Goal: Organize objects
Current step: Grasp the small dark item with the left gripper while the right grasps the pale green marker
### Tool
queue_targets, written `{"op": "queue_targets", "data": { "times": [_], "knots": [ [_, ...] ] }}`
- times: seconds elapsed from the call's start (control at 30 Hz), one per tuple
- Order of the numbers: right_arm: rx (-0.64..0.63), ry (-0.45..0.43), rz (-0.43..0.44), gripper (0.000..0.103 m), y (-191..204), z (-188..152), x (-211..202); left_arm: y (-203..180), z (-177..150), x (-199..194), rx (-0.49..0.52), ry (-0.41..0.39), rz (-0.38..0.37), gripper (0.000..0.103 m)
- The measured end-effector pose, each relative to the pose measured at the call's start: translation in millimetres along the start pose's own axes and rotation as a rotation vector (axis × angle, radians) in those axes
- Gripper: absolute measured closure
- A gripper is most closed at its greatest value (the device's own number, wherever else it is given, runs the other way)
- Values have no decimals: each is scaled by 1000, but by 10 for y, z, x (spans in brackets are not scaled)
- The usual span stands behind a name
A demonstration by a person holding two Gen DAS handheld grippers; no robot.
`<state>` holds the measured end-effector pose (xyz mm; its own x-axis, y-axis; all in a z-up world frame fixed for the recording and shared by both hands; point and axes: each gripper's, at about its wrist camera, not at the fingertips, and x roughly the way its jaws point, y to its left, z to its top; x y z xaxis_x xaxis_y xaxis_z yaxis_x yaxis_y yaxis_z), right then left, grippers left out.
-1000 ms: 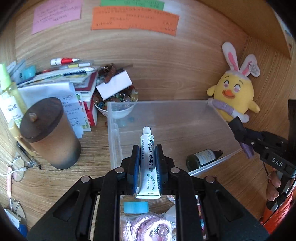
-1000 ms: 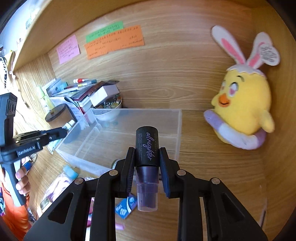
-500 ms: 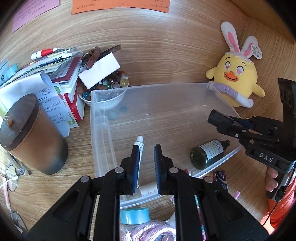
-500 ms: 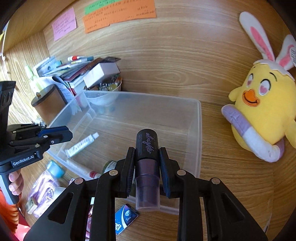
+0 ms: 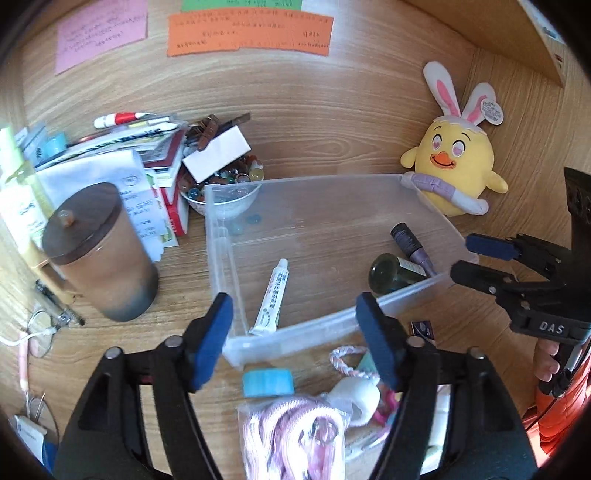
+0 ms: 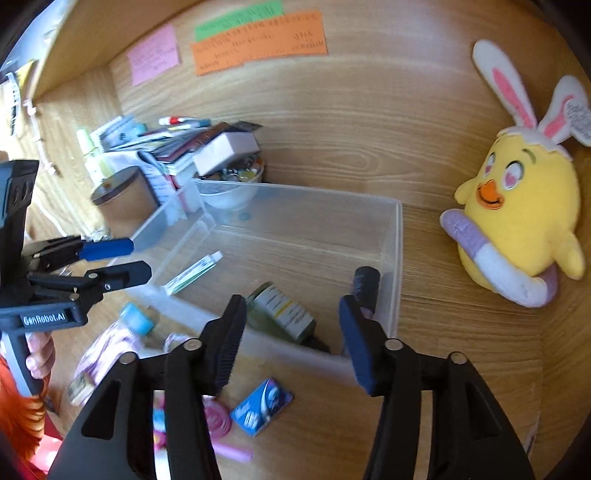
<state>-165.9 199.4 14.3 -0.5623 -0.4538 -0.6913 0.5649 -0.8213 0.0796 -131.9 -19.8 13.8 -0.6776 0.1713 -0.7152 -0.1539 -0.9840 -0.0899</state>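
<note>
A big wooden desk (image 5: 332, 122) with a wooden back wall holds everything. Paper notes in pink, orange (image 5: 247, 33) and green are stuck on the wall.

A clear plastic box (image 5: 229, 258) sits in the middle of the desk. Three things lie on its floor. A white tube (image 5: 271, 297) lies near the left wall of the box. A dark green bottle (image 5: 391, 273) lies on its side near the front wall. A purple bottle with a dark cap (image 5: 408, 240) lies just beside the green bottle, by the right wall.

A yellow chick toy with bunny ears (image 5: 454, 166) sits at the back right, touching the box's far corner. A brown cup with a lid (image 5: 99, 254) stands left of the box. Behind it is a pile of books and papers (image 5: 122, 155), and a small bowl of beads (image 5: 221, 192) sits right at the box's back left corner.

The left gripper (image 5: 295, 332) is over the front left corner of the box. Its jaws have just been opening, they stand wide apart, and nothing is between them. The right gripper (image 6: 291, 328) is over the front right part of the box. Its jaws have just been opening too, and they hold nothing. A hand (image 6: 37, 350) grips the left tool's handle.

In front of the box lie little things: a bag of pink rope (image 5: 295, 432), a blue cap (image 5: 267, 382) and a small blue packet (image 6: 262, 406).
</note>
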Motion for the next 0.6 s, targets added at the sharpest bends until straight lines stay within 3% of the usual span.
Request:
{"op": "queue_targets", "data": {
  "times": [0.13,0.4,0.47,0.6],
  "knots": [
    [-23,-22,8,42,111,-205,-225,22,-172,-184,-1,-14,40,16],
    [-77,15,82,42,335,-681,-380,91,-694,-419,-47,25,94,16],
    [-100,26,87,42,407,-808,-396,82,-834,-449,-58,40,95,17],
    [-106,75,142,42,505,-1038,-376,41,-1042,-471,-60,79,69,34]
  ]
}}
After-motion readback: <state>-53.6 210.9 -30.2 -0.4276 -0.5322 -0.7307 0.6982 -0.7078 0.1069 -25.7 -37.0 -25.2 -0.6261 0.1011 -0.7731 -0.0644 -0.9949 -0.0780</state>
